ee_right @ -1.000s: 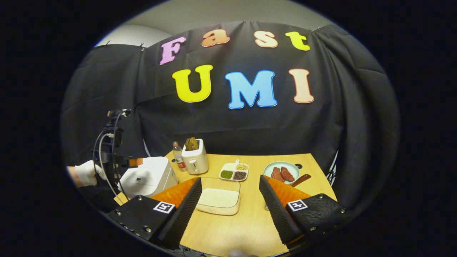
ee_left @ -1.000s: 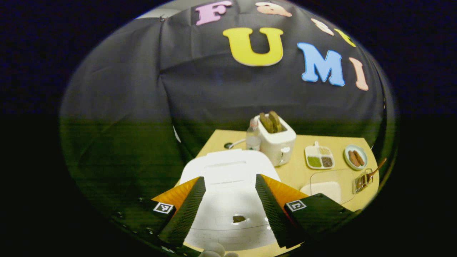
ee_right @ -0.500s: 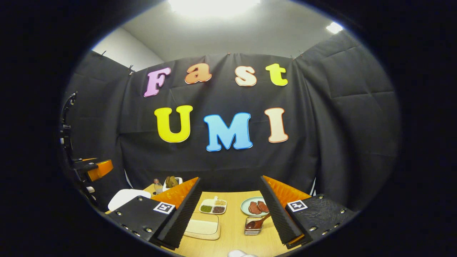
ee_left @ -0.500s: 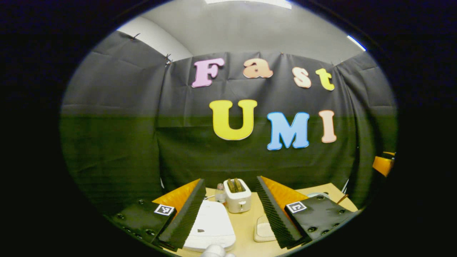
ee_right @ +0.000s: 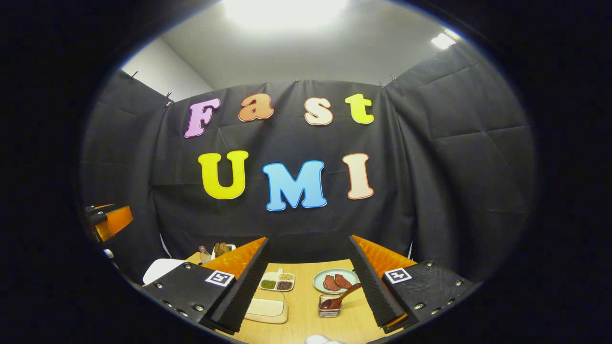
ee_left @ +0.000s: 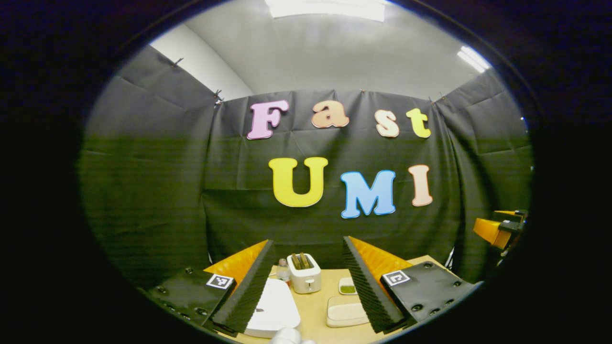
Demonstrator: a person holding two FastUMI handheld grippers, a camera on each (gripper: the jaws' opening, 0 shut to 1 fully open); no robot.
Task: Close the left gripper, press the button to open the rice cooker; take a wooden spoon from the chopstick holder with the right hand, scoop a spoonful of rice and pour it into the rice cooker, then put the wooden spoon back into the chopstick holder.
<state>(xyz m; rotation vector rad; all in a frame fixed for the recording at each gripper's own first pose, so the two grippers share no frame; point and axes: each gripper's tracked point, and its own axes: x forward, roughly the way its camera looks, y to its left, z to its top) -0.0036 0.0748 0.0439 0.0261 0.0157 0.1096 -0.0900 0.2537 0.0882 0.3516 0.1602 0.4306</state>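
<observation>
At the bottom of the left gripper view, the left gripper (ee_left: 308, 286) stands with its fingers wide apart and nothing between them, raised above the table (ee_left: 316, 306) and well clear of everything on it. Below its left finger lies the white rice cooker (ee_left: 272, 310), lid down; behind it stand a small bottle (ee_left: 283, 270) and a toaster (ee_left: 303, 279), with the rice dish (ee_left: 345, 314) and a corner of the divided tray (ee_left: 347, 286) to the right. At the far right edge of this view part of the right gripper (ee_left: 497, 228) juts in. In the right gripper view the right gripper (ee_right: 308, 286) is likewise spread wide and empty above the table. Between its fingers sit the tray (ee_right: 277, 282) of grains, a plate (ee_right: 334, 281) with two brown pieces, and the spoon (ee_right: 340, 297) resting in the small clear holder (ee_right: 329, 307), handle slanting up to the right. The rice dish (ee_right: 265, 308) lies by the left finger, and the cooker (ee_right: 158, 268) peeks in at lower left, the left gripper (ee_right: 107, 222) above it
</observation>
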